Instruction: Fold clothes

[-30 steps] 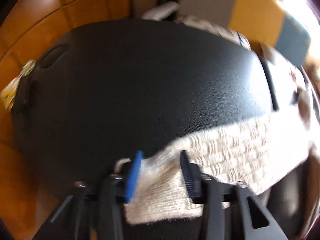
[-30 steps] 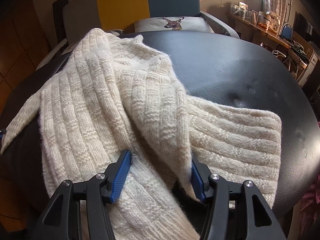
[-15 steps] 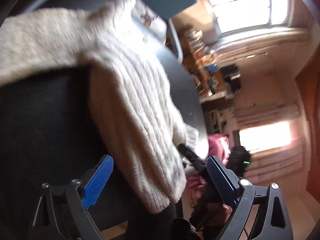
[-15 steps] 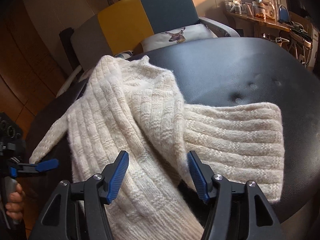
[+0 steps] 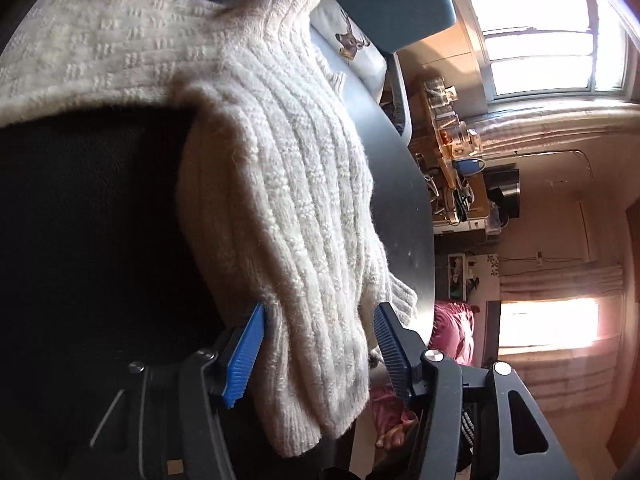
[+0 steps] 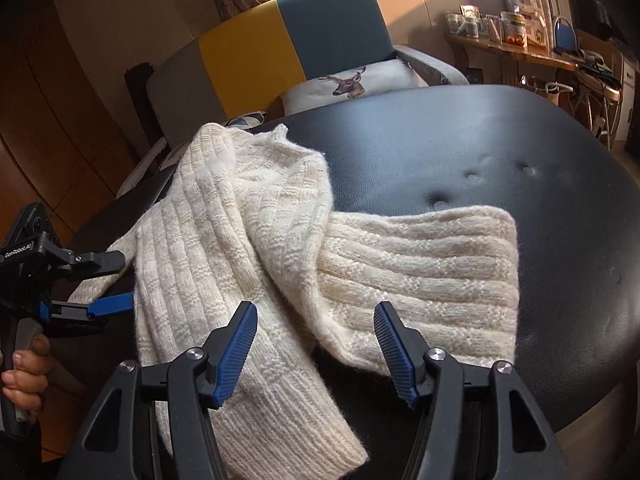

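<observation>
A cream ribbed knit sweater [image 6: 248, 248] lies crumpled on a round black padded table [image 6: 460, 140], one part folded out to the right. My right gripper [image 6: 316, 354] hovers open just above the sweater's near edge, holding nothing. At the table's left edge a hand [image 6: 24, 368] holds my left gripper [image 6: 126, 280] turned on its side, with a sleeve end between its spread fingers. In the left wrist view, the sweater [image 5: 280, 200] hangs over the table [image 5: 100, 220] edge. There the left gripper [image 5: 318, 352] is open, and a thick knit fold sits between its blue pads without being pinched.
Behind the table stands a yellow and teal armchair [image 6: 320, 40] with a deer cushion [image 6: 352, 80]. A wooden shelf with jars [image 6: 500, 28] runs along the right wall. Bare black tabletop shows at the back and right. A pink cloth [image 5: 452, 328] lies below the table edge.
The left gripper has opened off the sleeve, rolled onto its side and closed in around the sweater's hanging fold. The right gripper has pulled back and risen slightly, still open.
</observation>
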